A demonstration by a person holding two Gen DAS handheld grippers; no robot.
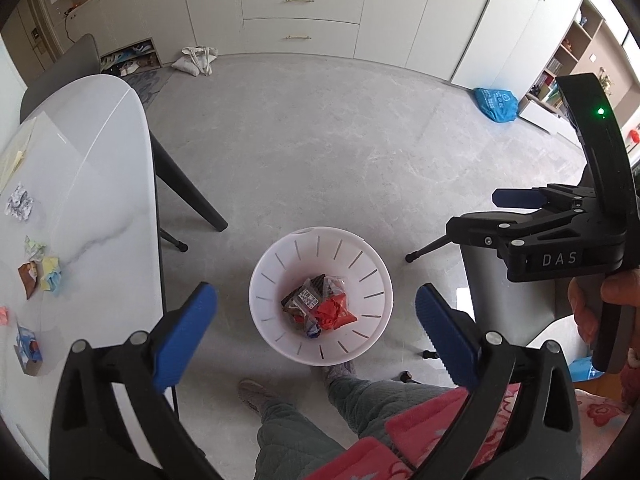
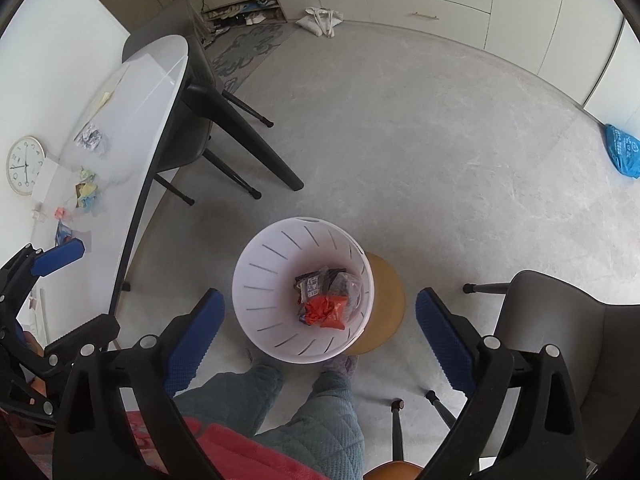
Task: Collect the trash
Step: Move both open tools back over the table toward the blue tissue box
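White bin (image 1: 320,296) holds orange wrapper (image 1: 334,314) and packets

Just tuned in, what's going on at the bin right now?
A person stands over the white bin on the floor, a gripper in each hand. The left gripper and the right gripper are both open and empty above it. Wrappers already lie in the bottom of the bin. More crumpled trash is left on the white table beside it, so the collecting is not finished.
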